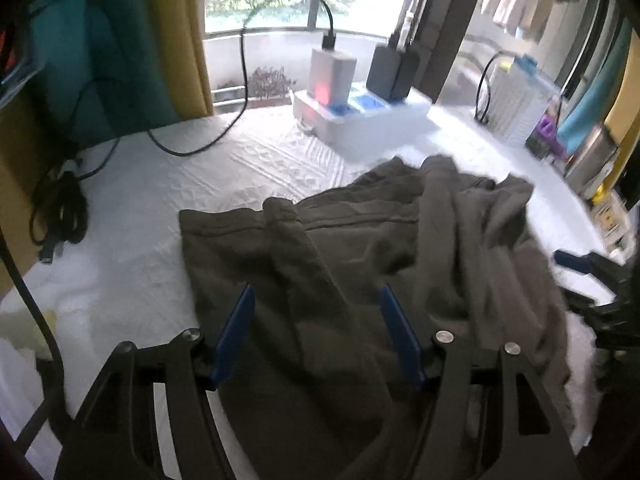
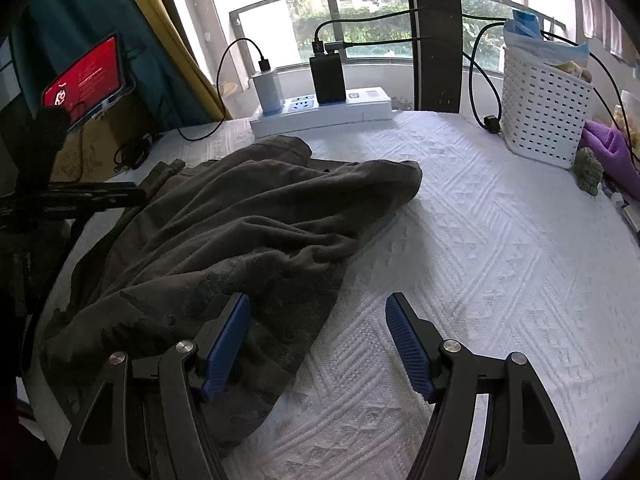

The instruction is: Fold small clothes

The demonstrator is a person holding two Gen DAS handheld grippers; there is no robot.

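White quilted tablecloth (image 2: 460,240) covers the work surface, window and balcony rail at the far side. Dark grey-brown garment (image 2: 224,232) lies crumpled on the cloth, left of centre in the right wrist view; in the left wrist view it fills the near middle, one hemmed edge running left to right, a rolled fold sticking up near its far-left corner.

Left gripper (image 1: 318,334): blue pads spread wide, above the garment, nothing pinched between them. No earlier frame, so only the state: apart, not gripping.

Right gripper (image 2: 318,344): jaws spread too. Left pad is over the garment's near-right edge, right pad over bare tablecloth. Cannot tell if the left pad touches the fabric. Nothing held.

Far side: white power strip (image 2: 320,114) with a white charger (image 2: 267,88) and a black charger (image 2: 328,78) plugged in, black cables looping off them. White perforated basket (image 2: 544,116) far right, purple cloth (image 2: 608,148) just beside it. Tablet with red screen (image 2: 84,80) far left, propped against teal and yellow curtains. Left wrist view is motion-blurred; the right gripper's blue tip shows at its right edge.
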